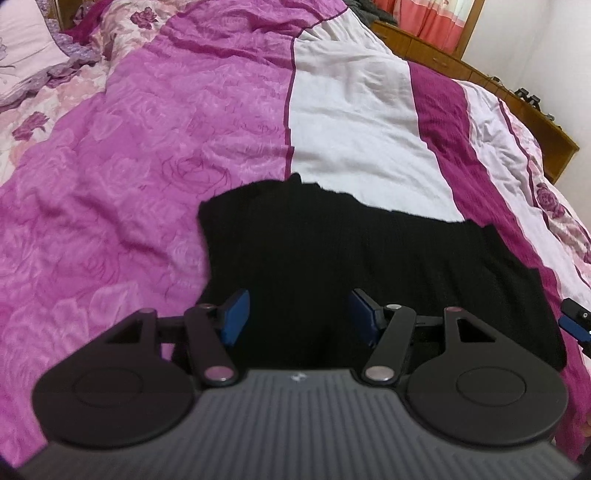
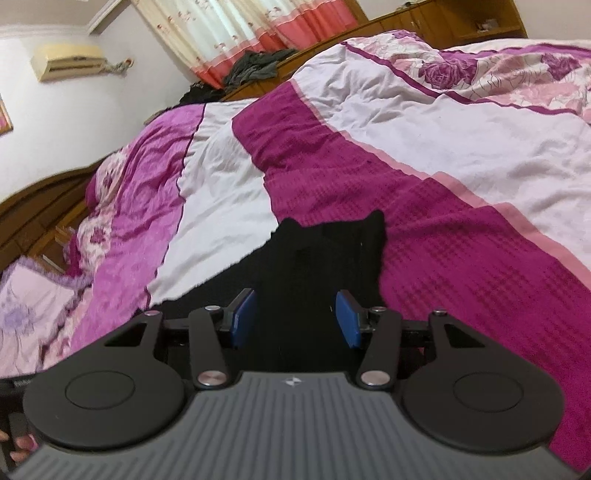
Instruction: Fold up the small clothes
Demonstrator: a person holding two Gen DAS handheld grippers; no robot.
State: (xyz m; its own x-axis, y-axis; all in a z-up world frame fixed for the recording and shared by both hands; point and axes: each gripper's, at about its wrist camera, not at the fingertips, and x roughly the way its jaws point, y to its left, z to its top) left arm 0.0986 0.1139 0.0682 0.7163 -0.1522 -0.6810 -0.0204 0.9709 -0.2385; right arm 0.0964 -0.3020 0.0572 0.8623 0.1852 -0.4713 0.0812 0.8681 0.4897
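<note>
A small black garment (image 1: 332, 251) lies flat on the bed's quilt, across the pink, white and magenta stripes. My left gripper (image 1: 300, 317) hovers over its near edge, open, with only black cloth showing between its blue pads (image 1: 234, 317). At the right edge of the left wrist view a blue fingertip of the other gripper (image 1: 574, 321) pokes in beside the garment's right side. In the right wrist view the black garment (image 2: 314, 266) runs up to two pointed corners, and my right gripper (image 2: 295, 319) stands open above it, nothing pinched.
The quilt (image 1: 166, 147) covers the whole bed in folds. A pillow (image 1: 22, 55) lies at the far left. A wooden bed frame (image 1: 517, 88) and curtains (image 2: 240, 33) stand beyond. Grey clothes (image 2: 255, 66) are heaped on the headboard. A hand's fingers (image 2: 20, 448) show at bottom left.
</note>
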